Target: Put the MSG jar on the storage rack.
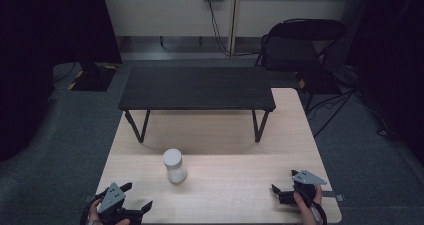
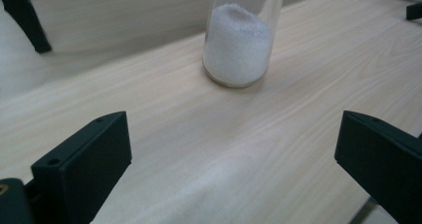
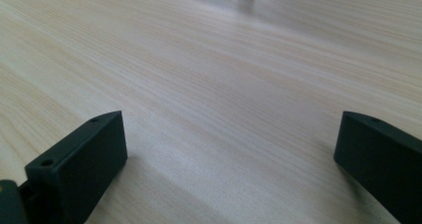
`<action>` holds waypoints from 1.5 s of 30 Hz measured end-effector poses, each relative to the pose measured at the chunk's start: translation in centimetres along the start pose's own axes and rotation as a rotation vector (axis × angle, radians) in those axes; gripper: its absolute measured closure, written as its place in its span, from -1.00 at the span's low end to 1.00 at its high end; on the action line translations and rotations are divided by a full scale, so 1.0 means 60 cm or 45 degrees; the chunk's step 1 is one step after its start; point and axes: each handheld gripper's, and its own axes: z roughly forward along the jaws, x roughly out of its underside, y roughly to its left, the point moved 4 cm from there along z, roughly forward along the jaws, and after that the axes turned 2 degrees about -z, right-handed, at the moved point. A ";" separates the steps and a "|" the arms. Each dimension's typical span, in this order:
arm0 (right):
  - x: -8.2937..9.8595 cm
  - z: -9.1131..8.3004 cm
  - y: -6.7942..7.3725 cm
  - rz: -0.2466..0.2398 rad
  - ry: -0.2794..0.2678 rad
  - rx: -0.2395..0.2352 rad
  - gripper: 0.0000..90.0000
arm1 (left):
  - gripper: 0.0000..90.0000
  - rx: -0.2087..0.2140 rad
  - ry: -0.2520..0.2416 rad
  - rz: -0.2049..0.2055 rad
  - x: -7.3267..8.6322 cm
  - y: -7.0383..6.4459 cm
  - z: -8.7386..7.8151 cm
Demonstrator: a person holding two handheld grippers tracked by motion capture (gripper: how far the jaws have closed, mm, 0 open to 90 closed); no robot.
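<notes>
- The pale wood-grain desk [image 1: 240, 185] is carrying everything here; its laminate top is looking smooth and matte, with fine straight grain running across it in both gripper views.
- A low black rectangular stand on thin angled metal legs [image 1: 197, 89] is sitting on the far half of the desk, well apart from both grippers.
- The clear glass jar with a white round lid [image 1: 174, 166] is standing upright near the middle of the desk, its long axis vertical, and it is partly filled with white granular powder, heaped in the lower part in the left gripper view [image 2: 239, 47]. Something orange is showing inside it at that view's top edge; what it is cannot be told.
- The left gripper [image 1: 134, 201], black with a grey three-cornered plate, is resting at the near left corner with its jaws spread wide and holding nothing. The jar is lying straight ahead of those jaws and slightly towards the centre, near but not touching.
- The right gripper [image 1: 280, 190] is sitting at the near right edge, its jaws likewise spread wide and empty over bare wood [image 3: 224, 109].
- Judging by this layout, the left gripper is the nearer one, so a forward reach at the jar's smooth round wall seems the likeliest move; glass may slip if pinched off-centre.
</notes>
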 end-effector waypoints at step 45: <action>0.000 0.000 0.000 0.001 0.000 0.000 -1.00 | -0.99 0.147 -0.120 0.151 -0.117 0.002 0.162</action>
